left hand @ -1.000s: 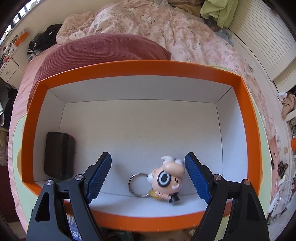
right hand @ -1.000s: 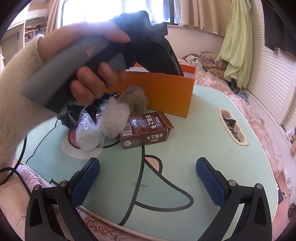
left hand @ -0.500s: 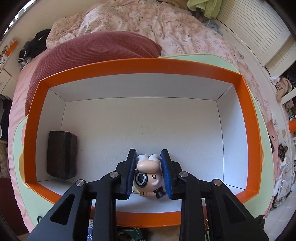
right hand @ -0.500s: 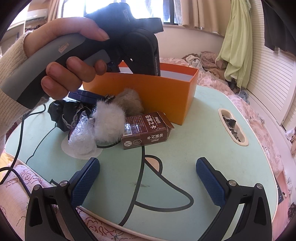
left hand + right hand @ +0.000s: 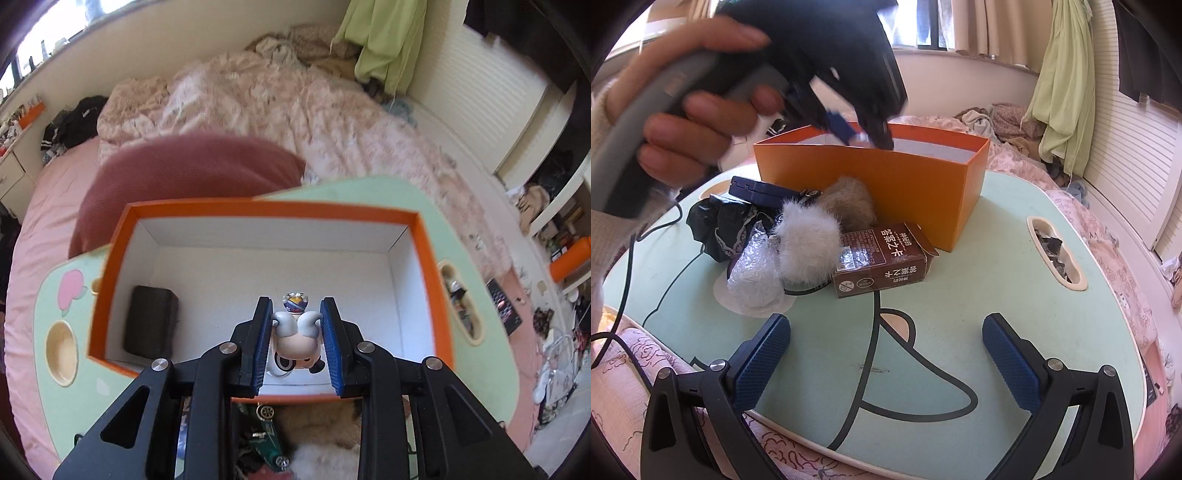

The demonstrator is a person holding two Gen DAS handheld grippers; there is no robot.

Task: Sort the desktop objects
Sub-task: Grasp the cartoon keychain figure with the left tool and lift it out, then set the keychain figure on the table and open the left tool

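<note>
Right wrist view | milk carton [image 5: 882, 258], fluffy pompoms [image 5: 807, 251] fronting orange box [image 5: 886, 184]

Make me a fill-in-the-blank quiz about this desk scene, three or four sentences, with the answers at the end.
1. The left tongs are shut on a small ____ figure keychain.
2. The box on the table is ____ on the outside.
3. The right tongs are ____ and hold nothing.
4. A white fluffy ball leans on a ____ carton.

Answers: cartoon; orange; open; brown
</note>
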